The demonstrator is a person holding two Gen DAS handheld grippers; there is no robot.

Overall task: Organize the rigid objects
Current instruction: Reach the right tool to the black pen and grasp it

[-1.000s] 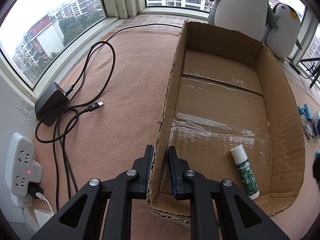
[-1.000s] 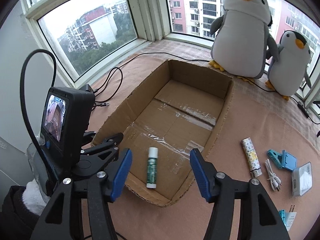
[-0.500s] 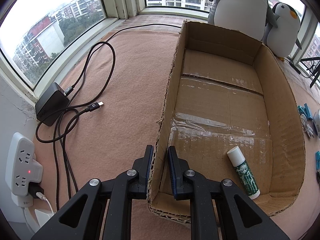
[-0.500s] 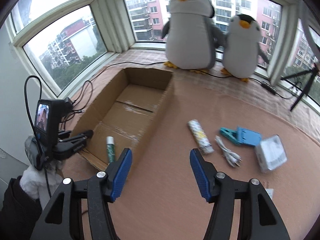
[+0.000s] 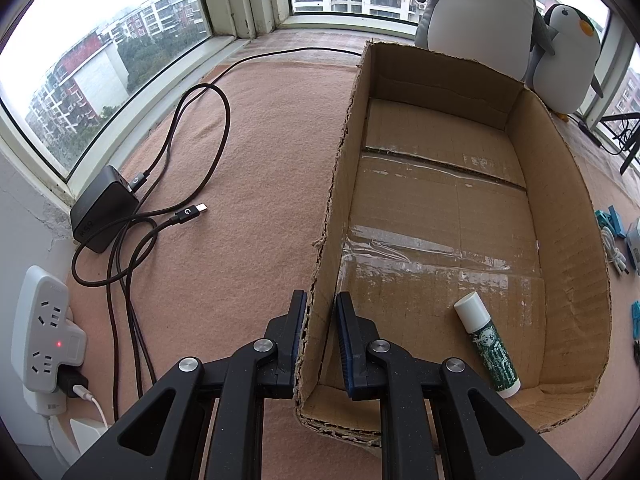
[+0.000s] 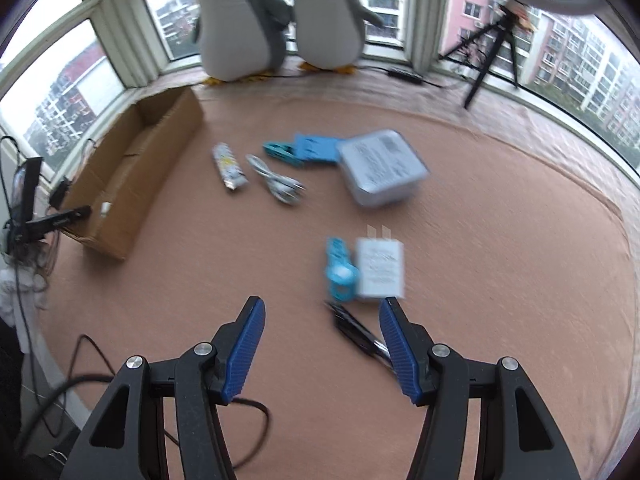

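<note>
While the left gripper [image 5: 320, 332] is clamping the near left wall of the cardboard box [image 5: 568, 216], one finger outside and one inside with the pads pressing on the torn edge, the right gripper [image 6: 322, 344] is hanging over the bare pink mat [image 6: 500, 280] with its jaws standing about half open and nothing between them; a glue stick [image 5: 486, 344] with a white cap and a green label is lying on the box floor near the front right corner, apart from the clamped wall; outside the box, in the right wrist view, the loose things are lying spread on the mat, blurred: a patterned tube [image 6: 228, 165] just beside a coiled white cable [image 6: 276, 180], a blue clip [image 6: 304, 150] touching a grey square box [image 6: 380, 166], and nearer the gripper a small blue piece [image 6: 340, 270] sitting against a white plug adapter [image 6: 380, 268]; a black pen [image 6: 356, 334] is lying just ahead of the right finger, partly hidden by it; two penguin toys [image 6: 276, 16] are standing by the window beyond the box, and a black tripod [image 6: 492, 48] is standing at the far right; in the left wrist view a black charger [image 5: 104, 212] with looping dark cables [image 5: 192, 148] is lying on the mat to the left of the box, and a white power strip [image 5: 44, 332] with a red light is sitting at the wall.
</note>
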